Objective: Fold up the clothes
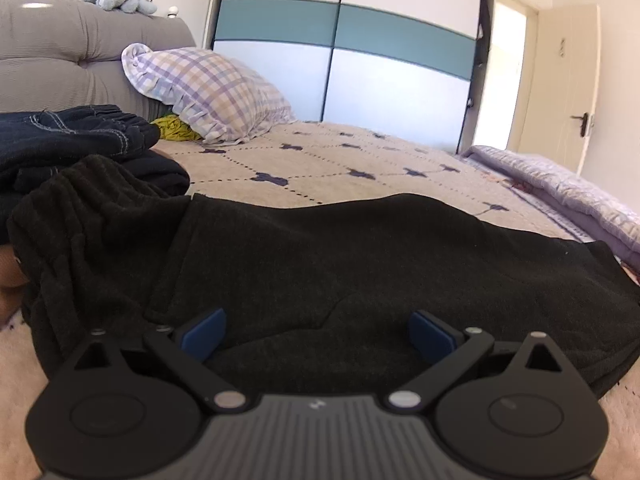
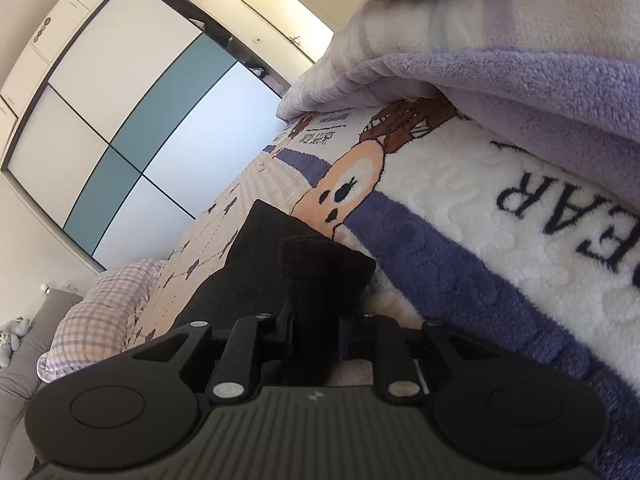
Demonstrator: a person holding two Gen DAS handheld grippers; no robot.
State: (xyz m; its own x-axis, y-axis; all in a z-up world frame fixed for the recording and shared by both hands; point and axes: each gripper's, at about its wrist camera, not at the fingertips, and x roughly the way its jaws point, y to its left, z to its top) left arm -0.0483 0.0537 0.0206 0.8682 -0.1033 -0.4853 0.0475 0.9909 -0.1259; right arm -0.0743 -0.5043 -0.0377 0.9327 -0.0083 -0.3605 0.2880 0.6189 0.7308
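The left gripper (image 1: 318, 334) has its blue fingers (image 1: 202, 334) spread wide, holding nothing. Right in front of it lies the soft black fleece garment (image 1: 360, 256) on the beige patterned bed cover (image 1: 320, 160). The right gripper (image 2: 316, 334) is squeezed tight on the black garment's ribbed cuff (image 2: 320, 268), beside a fluffy purple-and-white blanket (image 2: 500, 240).

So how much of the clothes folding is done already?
Some looks done: dark jeans sit piled near the checked pillow. In hand: the black garment lies on the bed, the right gripper shut on its edge, the left gripper open over it. It isn't folded yet.
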